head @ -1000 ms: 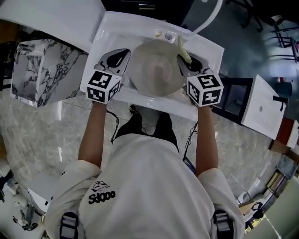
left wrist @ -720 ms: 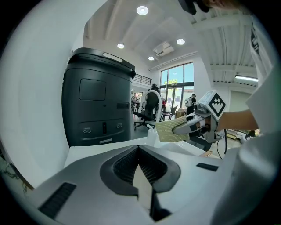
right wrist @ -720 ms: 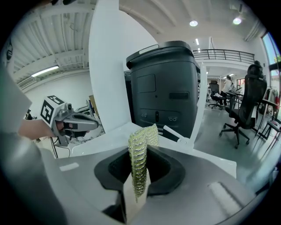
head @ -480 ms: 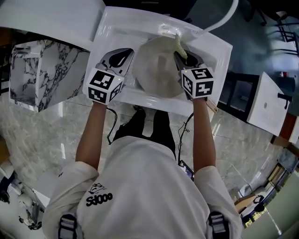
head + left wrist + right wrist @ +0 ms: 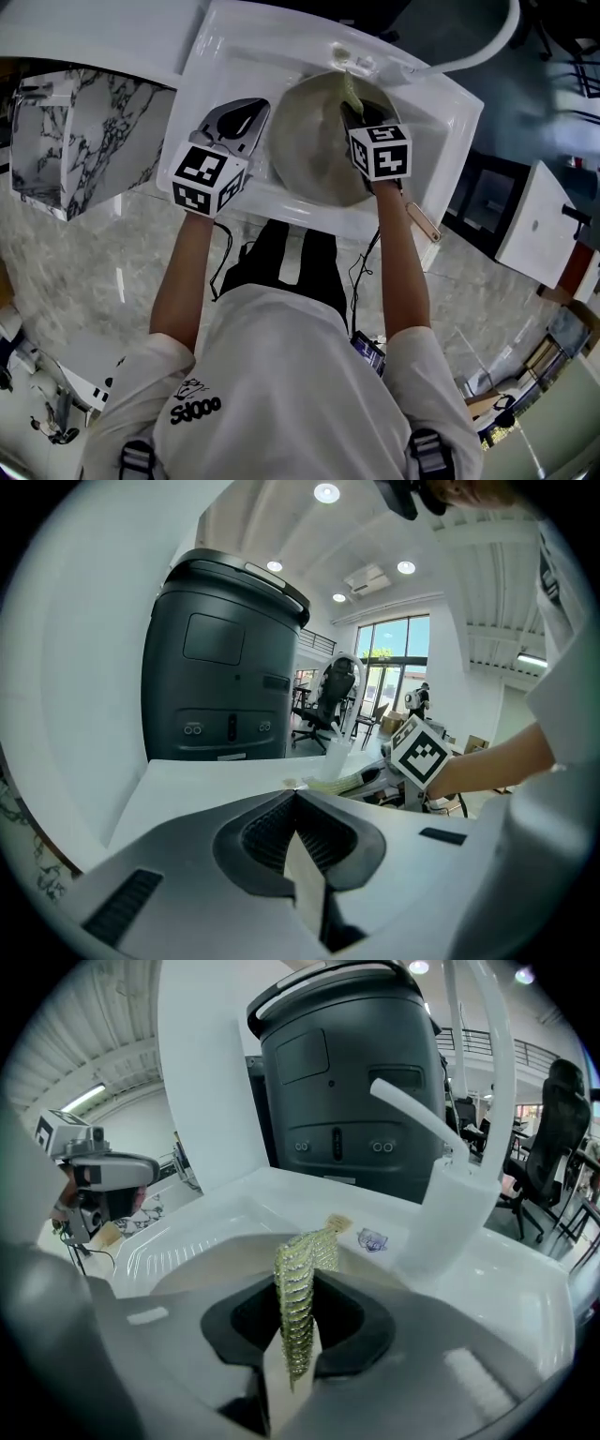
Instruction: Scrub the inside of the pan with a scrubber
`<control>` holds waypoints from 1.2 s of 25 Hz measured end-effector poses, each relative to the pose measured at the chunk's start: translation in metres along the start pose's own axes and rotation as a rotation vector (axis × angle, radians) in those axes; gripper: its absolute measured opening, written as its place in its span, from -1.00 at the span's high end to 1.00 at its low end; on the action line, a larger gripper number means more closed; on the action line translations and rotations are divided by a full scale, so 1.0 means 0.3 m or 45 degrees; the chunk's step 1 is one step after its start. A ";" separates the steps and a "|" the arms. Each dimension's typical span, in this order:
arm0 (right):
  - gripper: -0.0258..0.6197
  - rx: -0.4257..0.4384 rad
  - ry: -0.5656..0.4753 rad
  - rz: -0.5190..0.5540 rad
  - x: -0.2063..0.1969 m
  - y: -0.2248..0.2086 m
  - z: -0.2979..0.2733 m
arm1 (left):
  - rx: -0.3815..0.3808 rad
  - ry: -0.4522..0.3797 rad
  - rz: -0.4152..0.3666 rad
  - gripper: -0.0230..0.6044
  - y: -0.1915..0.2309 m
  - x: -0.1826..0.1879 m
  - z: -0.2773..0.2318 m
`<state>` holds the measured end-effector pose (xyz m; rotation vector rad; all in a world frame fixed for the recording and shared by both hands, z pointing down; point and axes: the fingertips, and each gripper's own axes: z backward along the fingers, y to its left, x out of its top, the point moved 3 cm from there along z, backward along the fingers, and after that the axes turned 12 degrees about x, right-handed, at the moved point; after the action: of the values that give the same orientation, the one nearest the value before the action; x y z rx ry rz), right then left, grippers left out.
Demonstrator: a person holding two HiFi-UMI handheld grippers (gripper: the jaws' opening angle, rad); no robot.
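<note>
Now the right gripper (image 5: pixel 354 105), clamped on the scrubber (image 5: pixel 298 1297), covers part of the pan (image 5: pixel 309 155) in the sink (image 5: pixel 234 47), while the left gripper (image 5: pixel 295 791), jaws pinched together, sits beside the rim.

Head view: camera above person, faces steeply down over shoulders; takes in sink (image 5: pixel 234 56), pan (image 5: pixel 314 141), left gripper (image 5: pixel 239 120), right gripper (image 5: pixel 356 108), floor around.

Left gripper view: rides on left gripper, low over sink rim, looks along closed jaws toward dark bin (image 5: pixel 225 667); right gripper at right, near.

Right gripper view: rides on right gripper, looks along jaws across sink to faucet (image 5: pixel 469 1147) and same bin; clamped scrubber (image 5: pixel 298 1307) very near lens; left gripper at left edge.

Shared by all three views: sink.
</note>
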<state>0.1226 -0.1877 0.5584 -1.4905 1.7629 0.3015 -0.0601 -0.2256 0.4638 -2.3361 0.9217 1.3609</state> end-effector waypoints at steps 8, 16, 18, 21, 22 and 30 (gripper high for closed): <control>0.67 0.103 0.048 0.038 0.004 0.033 -0.108 | 0.063 0.004 0.084 0.91 0.012 -0.029 0.012; 0.67 0.155 0.087 0.063 0.023 0.039 -0.209 | 0.135 0.020 0.099 0.91 0.020 -0.064 0.063; 0.66 0.155 0.095 0.070 0.031 0.044 -0.228 | 0.155 0.022 0.098 0.91 0.023 -0.071 0.076; 0.65 0.148 0.099 0.086 0.035 0.051 -0.246 | 0.176 0.023 0.104 0.91 0.026 -0.079 0.095; 0.65 0.150 0.098 0.090 0.034 0.054 -0.250 | 0.182 0.025 0.103 0.91 0.025 -0.082 0.099; 0.65 0.289 0.067 0.084 0.022 0.118 -0.282 | 0.230 0.041 0.109 0.91 0.035 -0.098 0.117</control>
<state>0.0555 -0.2359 0.5989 -1.2917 1.8244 0.0916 -0.1008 -0.2036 0.4715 -2.2115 1.1167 1.2193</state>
